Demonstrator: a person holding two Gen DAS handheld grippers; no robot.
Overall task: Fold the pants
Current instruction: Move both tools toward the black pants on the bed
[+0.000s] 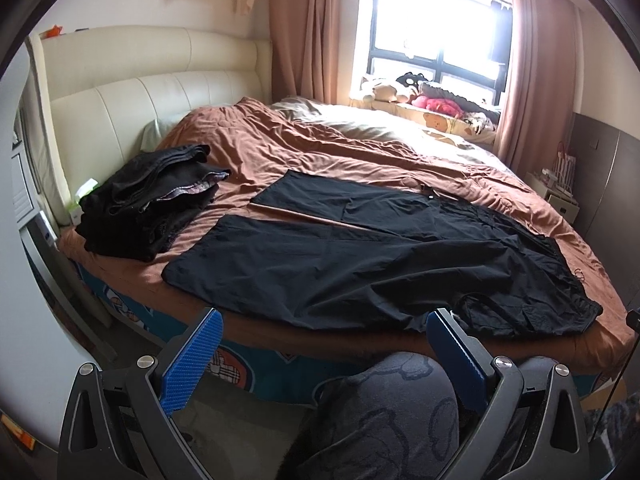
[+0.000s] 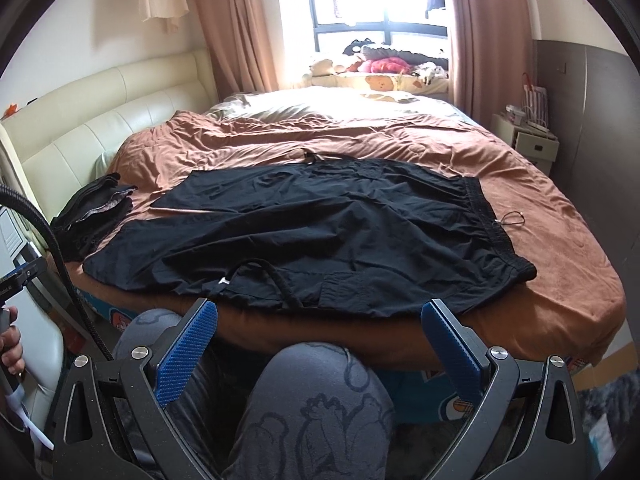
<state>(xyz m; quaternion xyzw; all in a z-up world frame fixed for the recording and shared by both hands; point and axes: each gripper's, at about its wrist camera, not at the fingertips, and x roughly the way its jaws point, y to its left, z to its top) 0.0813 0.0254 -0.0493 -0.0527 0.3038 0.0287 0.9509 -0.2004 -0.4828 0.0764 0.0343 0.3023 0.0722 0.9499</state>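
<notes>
Black pants [image 1: 360, 256] lie spread flat on the brown bedcover, legs pointing left, waistband at the right; they also show in the right wrist view [image 2: 320, 232]. A drawstring loop [image 2: 264, 276] lies on the near edge of the pants. My left gripper [image 1: 324, 328] is open and empty, held off the near bed edge, short of the pants. My right gripper [image 2: 320, 316] is open and empty, just short of the pants' near hem.
A stack of folded dark clothes [image 1: 148, 204] sits at the bed's left near the cream headboard [image 1: 132, 92]. The person's knees in grey patterned trousers [image 2: 312, 408] are below the grippers. Plush toys [image 1: 432, 102] lie at the window. A nightstand [image 2: 532, 140] stands at right.
</notes>
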